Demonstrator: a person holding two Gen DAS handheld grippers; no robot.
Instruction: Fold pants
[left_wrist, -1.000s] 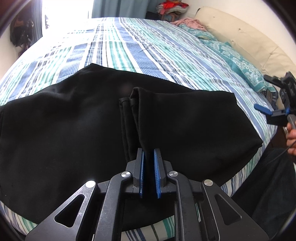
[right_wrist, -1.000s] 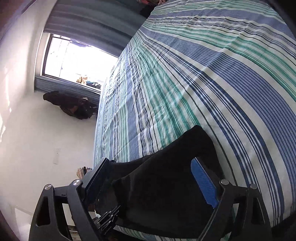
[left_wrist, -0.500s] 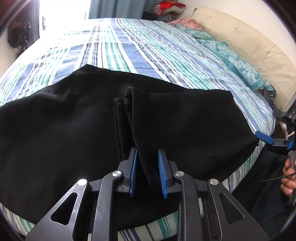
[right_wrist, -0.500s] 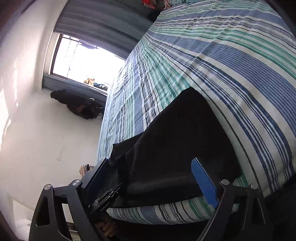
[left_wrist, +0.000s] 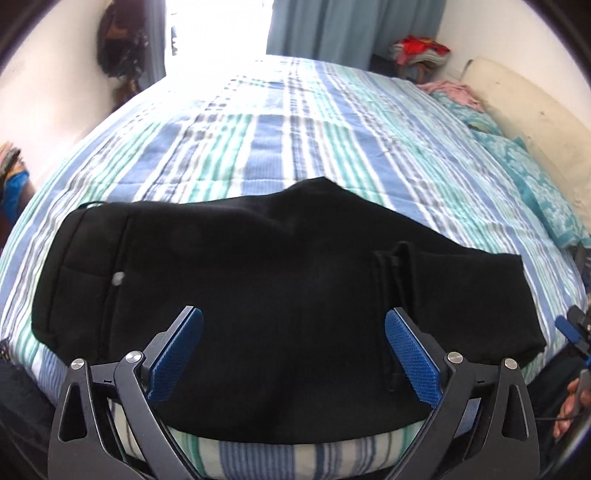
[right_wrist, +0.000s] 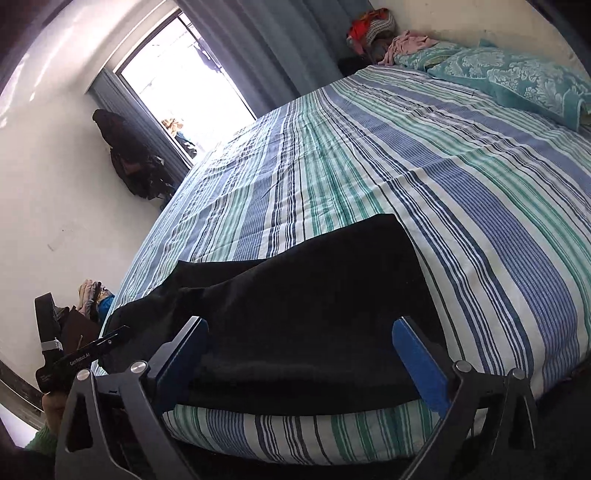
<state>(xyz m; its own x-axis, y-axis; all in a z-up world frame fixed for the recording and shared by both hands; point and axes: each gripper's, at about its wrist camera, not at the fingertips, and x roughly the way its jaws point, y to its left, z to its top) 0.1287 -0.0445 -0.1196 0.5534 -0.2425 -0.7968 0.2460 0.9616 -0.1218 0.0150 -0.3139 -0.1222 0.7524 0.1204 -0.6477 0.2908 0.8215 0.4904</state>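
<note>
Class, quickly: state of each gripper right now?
Left gripper: open, holding nothing, above the black pants.
Right gripper: open, holding nothing, at the pants' edge.

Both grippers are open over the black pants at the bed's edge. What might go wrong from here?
The pants lie close to the bed edge, so a tug could drag them off. A loose fold near the right end may bunch. The left gripper and right gripper hold nothing.
</note>
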